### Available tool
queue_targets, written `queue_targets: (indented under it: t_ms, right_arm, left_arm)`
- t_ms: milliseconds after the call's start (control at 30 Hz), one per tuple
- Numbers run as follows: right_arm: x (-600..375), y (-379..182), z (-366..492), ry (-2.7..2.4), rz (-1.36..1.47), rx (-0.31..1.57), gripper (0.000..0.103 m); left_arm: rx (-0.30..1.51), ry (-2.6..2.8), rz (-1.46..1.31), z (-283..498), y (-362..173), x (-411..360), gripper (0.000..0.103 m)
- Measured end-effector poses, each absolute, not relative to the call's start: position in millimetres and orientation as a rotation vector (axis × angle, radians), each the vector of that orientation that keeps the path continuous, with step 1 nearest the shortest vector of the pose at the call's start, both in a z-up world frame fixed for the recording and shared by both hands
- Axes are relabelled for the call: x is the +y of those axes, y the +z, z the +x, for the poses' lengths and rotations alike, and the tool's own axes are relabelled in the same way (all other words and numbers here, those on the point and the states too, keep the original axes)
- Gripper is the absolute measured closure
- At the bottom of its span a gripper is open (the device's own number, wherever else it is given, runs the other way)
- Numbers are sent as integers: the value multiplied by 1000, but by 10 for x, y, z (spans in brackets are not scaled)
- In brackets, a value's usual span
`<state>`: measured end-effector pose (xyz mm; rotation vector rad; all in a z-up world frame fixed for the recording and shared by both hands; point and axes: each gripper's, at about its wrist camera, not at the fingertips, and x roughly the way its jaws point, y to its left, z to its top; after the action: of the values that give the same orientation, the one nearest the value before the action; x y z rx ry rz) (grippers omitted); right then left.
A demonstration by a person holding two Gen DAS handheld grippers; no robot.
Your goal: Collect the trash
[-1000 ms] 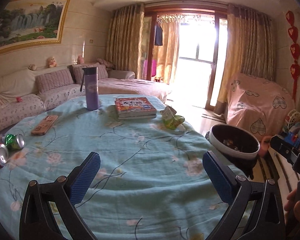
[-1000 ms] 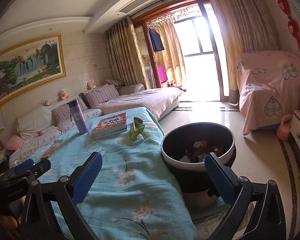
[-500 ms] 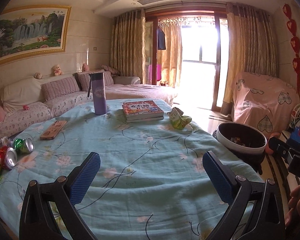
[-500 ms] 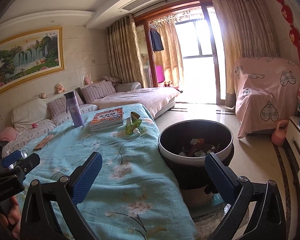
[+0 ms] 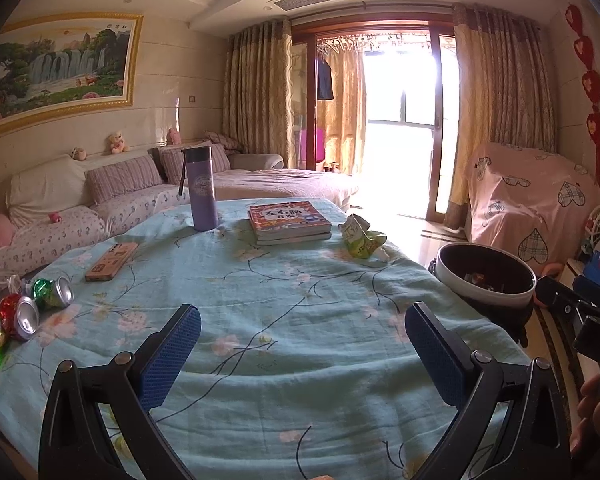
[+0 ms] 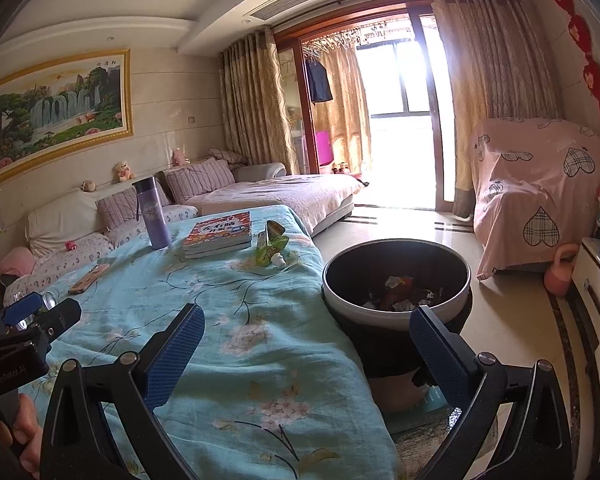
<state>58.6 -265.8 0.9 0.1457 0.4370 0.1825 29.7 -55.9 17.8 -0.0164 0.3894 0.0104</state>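
Both claws hang released and empty above the blue floral-clothed surface (image 5: 300, 320) between pickups, the left claw (image 5: 300, 360) over its near middle, the right claw (image 6: 306, 356) over the edge nearest the trash bin (image 6: 396, 316).

The bin, standing on the floor just beside the surface, already holds scraps. Trash left to collect: a crumpled green carton (image 5: 360, 236) on the bin side of the stacked books (image 5: 288, 224), and crushed cans (image 5: 40, 300) with bright wrappers at the edge farthest from the bin.

The next move likely sends one claw to close on a piece. The carton sits near the surface's edge, so a nudge could tip it off; a phone (image 5: 112, 261) and purple bottle (image 5: 202, 188) stay clear of both routes, with open cloth between.
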Motion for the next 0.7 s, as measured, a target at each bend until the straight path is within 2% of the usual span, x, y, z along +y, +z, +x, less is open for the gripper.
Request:
queue_targets:
  t_ms: [700]
  right_arm:
    - [-2615,21,560,205,149,435,0]
  left_arm:
    - [379,11,-4,268,137,-541,1]
